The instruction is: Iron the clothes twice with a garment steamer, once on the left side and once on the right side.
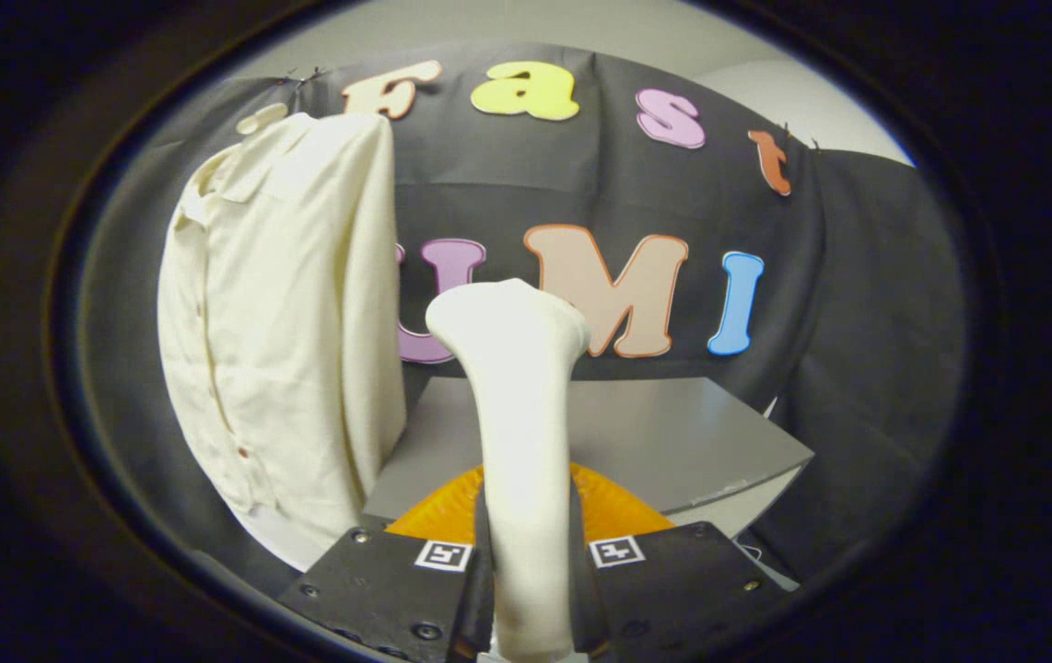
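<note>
The gripper [531, 589] clamped both fingers on the white garment steamer [517, 433] by its rigid, smooth handle. The cream shirt [277, 341] hung beyond, probably soft and yielding.

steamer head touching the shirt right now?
No: the white garment steamer, clamped between the gripper's fingers, has its head out in front of the black cloth, apart from the cream shirt hanging beside it.
</note>
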`<state>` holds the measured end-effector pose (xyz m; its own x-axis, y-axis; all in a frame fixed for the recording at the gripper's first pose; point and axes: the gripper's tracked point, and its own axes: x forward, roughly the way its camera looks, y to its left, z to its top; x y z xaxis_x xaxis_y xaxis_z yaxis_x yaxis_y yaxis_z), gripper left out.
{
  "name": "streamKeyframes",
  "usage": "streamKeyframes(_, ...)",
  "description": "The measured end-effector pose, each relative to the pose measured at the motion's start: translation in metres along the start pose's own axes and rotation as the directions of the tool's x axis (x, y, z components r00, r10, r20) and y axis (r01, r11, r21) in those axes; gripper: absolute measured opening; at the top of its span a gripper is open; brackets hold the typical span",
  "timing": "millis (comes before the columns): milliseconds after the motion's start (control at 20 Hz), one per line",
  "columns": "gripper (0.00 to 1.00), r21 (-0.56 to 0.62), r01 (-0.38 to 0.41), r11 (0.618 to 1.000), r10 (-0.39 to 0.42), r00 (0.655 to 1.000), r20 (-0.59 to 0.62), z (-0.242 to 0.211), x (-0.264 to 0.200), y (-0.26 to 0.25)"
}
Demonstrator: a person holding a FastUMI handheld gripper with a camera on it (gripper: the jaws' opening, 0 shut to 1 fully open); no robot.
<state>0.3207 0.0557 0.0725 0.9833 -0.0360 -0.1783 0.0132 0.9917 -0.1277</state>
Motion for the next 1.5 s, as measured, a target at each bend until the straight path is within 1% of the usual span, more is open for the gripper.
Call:
streamKeyframes(150, 0.32, -0.01, -0.049, 0.999, 0.05, 0.998, 0.045, 0.013, -0.055, 0.05)
streamKeyframes(350, 0.32, -0.042, -0.117, 0.992, 0.12, 0.99, 0.075, 0.027, -0.108, 0.123)
streamKeyframes(550, 0.32, -0.029, -0.185, 0.982, 0.187, 0.979, 0.082, 0.032, -0.139, 0.191)
streamKeyframes(700, 0.32, -0.031, -0.226, 0.974, 0.228, 0.969, 0.094, 0.038, -0.151, 0.236)
streamKeyframes(800, 0.32, -0.021, -0.249, 0.968, 0.249, 0.963, 0.104, 0.041, -0.152, 0.261)
streamKeyframes(1050, 0.32, 0.011, -0.258, 0.966, 0.254, 0.958, 0.131, 0.044, -0.133, 0.31)
streamKeyframes(1300, 0.32, 0.022, -0.248, 0.969, 0.243, 0.96, 0.138, 0.056, -0.09, 0.347)
streamKeyframes(1500, 0.32, 0.036, -0.222, 0.974, 0.216, 0.969, 0.124, 0.057, -0.056, 0.36)
